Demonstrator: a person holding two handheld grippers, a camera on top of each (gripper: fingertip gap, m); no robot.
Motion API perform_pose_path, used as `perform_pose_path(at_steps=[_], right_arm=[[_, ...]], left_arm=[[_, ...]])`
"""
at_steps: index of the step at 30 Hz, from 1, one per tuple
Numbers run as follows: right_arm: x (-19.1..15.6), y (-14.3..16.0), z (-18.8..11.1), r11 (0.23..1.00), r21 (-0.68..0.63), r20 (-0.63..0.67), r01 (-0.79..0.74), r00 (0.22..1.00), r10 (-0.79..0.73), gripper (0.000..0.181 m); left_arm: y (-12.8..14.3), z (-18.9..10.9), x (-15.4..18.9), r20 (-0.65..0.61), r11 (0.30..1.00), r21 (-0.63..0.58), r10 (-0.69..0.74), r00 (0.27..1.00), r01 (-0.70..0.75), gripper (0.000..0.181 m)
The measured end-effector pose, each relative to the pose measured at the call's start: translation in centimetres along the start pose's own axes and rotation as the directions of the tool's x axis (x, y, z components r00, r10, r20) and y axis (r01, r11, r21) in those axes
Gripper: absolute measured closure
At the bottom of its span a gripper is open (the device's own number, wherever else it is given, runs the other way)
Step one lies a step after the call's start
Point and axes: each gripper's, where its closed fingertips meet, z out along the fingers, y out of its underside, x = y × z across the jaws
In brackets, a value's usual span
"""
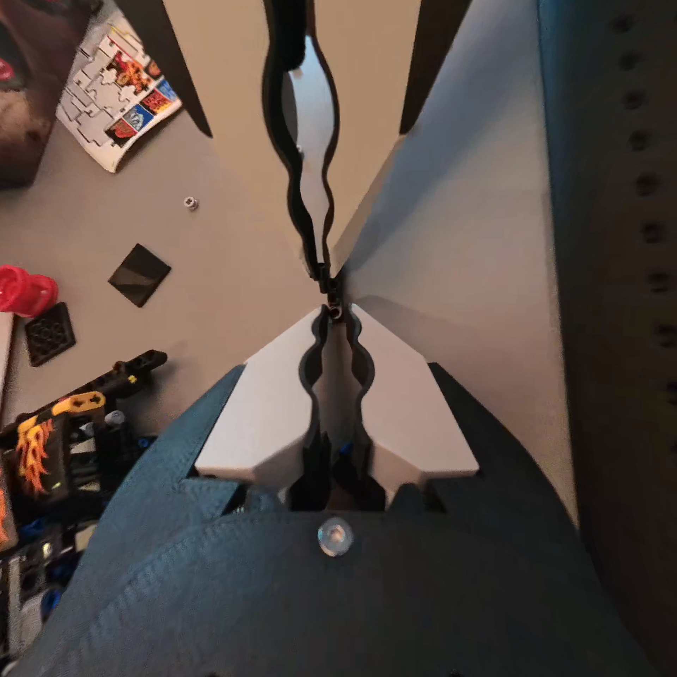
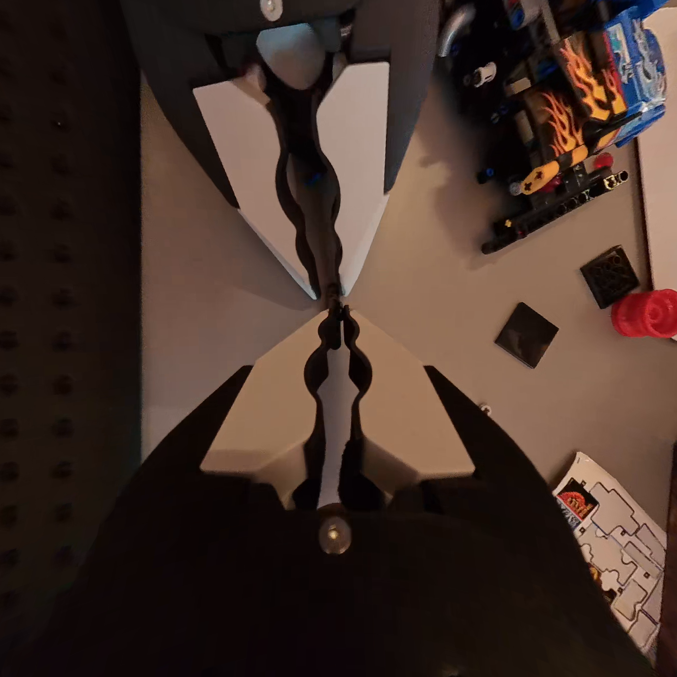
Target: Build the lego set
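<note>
Left tongs (image 1: 334,311) pinching black pin (image 1: 334,312), right tongs (image 1: 324,269) apparently gripping another, blurred

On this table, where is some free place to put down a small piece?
Bare table lies between the sticker sheet, the small grey bush and the black tile. It is crowded around the flame-printed model, the red wheel and the studded black plate.

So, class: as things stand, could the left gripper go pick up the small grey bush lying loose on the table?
Probably not yet. The left gripper is shut on a small black pin, tip to tip with the right gripper. The grey bush lies clear on the table.
</note>
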Motion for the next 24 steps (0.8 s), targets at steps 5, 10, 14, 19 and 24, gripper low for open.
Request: perform_pose_path(at_steps=[5,10,14,19,24], right_arm=[[-0.29,0.1,0.44,0.998,-0.044,0.034,0.046,0.998,-0.045,0.18],[-0.26,0.27,0.53,0.987,-0.112,0.029,0.114,0.993,-0.111,0.18],[-0.26,0.37,0.57,0.97,-0.169,0.026,0.176,0.984,-0.174,0.18],[-0.33,0.33,0.59,0.938,-0.235,0.049,0.253,0.967,-0.249,0.18],[-0.34,0.37,0.6,0.94,-0.23,0.117,0.251,0.966,-0.23,0.18]], left_arm=[[0.0,0.13,-0.21,-0.033,0.999,0.019,-0.041,0.999,0.041,0.174],[-0.04,0.22,-0.34,-0.047,0.998,0.034,-0.053,0.997,0.055,0.175],[-0.05,0.25,-0.35,-0.052,0.998,0.038,-0.052,0.997,0.054,0.175],[-0.06,0.26,-0.35,-0.066,0.997,0.045,-0.062,0.996,0.065,0.175],[-0.06,0.24,-0.34,-0.079,0.996,0.048,-0.072,0.994,0.076,0.175]])
